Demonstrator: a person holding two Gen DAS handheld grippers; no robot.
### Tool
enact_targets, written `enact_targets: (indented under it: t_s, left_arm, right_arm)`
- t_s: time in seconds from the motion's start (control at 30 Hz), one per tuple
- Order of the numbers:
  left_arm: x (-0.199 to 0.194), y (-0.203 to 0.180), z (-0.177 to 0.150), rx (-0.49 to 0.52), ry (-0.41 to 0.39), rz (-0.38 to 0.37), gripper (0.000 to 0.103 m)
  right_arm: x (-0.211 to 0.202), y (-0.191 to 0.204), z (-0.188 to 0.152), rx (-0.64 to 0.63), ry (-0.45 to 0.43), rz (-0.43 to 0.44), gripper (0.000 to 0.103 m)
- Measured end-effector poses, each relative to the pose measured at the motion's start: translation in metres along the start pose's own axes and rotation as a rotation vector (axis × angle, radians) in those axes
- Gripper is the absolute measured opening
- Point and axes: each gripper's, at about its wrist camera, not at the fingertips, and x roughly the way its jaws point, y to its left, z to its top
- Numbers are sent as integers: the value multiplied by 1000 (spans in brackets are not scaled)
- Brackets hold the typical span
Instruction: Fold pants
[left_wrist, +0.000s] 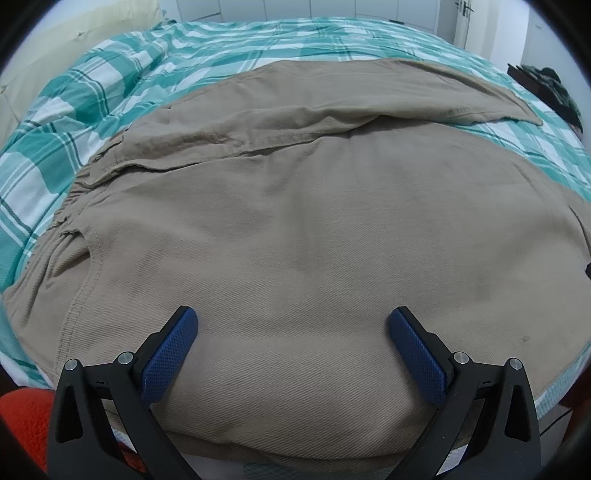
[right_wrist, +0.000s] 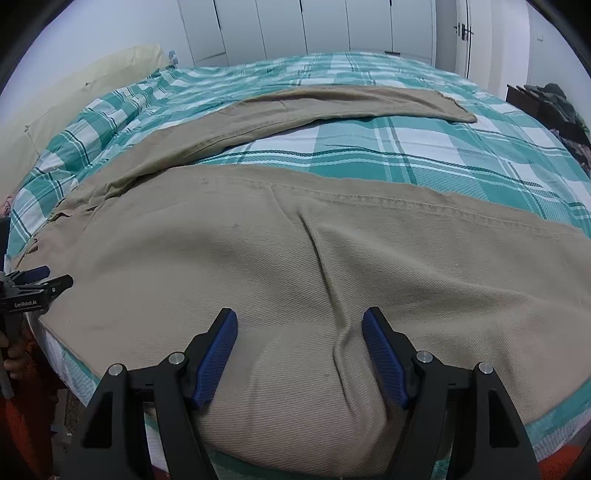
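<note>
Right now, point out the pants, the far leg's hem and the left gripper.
pants (right_wrist: 295, 266): right wrist view, near leg's cloth.
hem (right_wrist: 463, 110): right wrist view, far leg's end.
left gripper (left_wrist: 291, 332): left wrist view, midway between fingertips.

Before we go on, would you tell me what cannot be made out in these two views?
- Pants: in the left wrist view the near hem is cut off by the bottom edge and hidden behind the left gripper.
- Right gripper: whether its open pads touch the cloth cannot be told.
- Dark pile at the right edge: too small and distorted to identify.
- Bedspread: what lies beneath the pants is hidden.
</note>
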Motion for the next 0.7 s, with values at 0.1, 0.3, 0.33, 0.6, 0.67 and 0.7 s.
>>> enact_targets:
  t_s: [0.1,0.3,0.33,0.6,0.67,0.7]
  left_arm:
    - [0,0,0,0,1,1,102]
    - [0,-1,1,1,1,9,103]
    - [-2,-1,1,-3,-1,11,103]
    - [-29,5,39,-41,-39,-32,102]
    - [-34,12,65,-73,-83,-42,102]
    - [-35,17,85,-92,-106,-49,102]
  right_arm:
    - [-9,-5,6,15,32,-6,76]
    - [-33,-52,-5,149,11,-138,81]
    - [-34,-64,-8,193,11,-133,81]
    - [-25,-52,-7,133,33,-208,91]
    - [-29,-54,-4,155,39,-206,90]
    - [-33,-55,-1,165,40,-207,90]
